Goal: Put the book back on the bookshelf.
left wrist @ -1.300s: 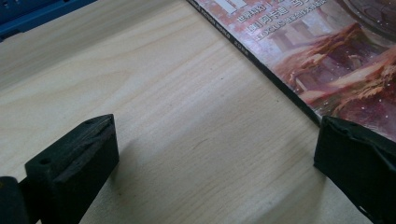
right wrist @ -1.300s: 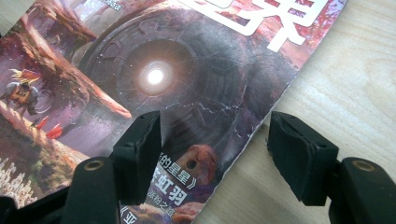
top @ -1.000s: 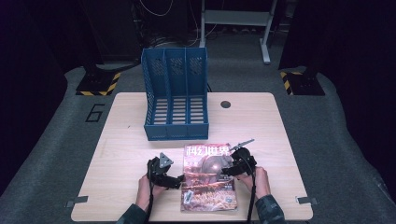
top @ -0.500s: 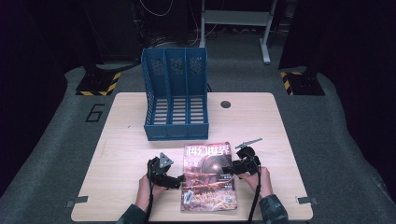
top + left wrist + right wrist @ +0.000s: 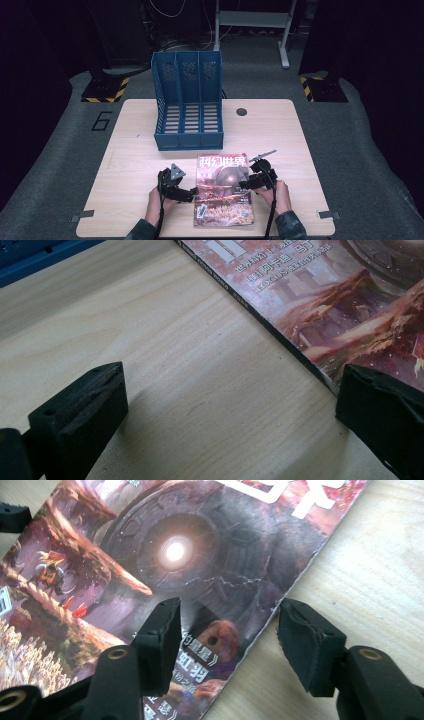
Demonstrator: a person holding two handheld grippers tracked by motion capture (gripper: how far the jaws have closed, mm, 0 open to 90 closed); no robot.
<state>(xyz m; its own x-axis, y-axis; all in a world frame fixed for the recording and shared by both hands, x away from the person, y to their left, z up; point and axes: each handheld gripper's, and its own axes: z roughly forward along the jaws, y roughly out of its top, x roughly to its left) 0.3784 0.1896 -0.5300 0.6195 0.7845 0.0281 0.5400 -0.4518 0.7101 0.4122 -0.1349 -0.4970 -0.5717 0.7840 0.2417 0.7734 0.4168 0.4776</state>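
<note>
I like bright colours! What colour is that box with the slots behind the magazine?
The file rack is blue, seen best in the high view.

Both claws are black: the left claw (image 5: 191,194) carries a grey three-cornered plate, the right claw (image 5: 243,184) trails a black cable. Sleeves seem dark, perhaps camouflage-patterned.

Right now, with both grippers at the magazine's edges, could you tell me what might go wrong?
1. The right gripper straddles the magazine edge with one jaw on the glossy cover; closing could crease or bend it.
2. The left gripper stands open beside the spine, gripping nothing, so a one-sided lift could let the flat magazine slide or sag.
</note>
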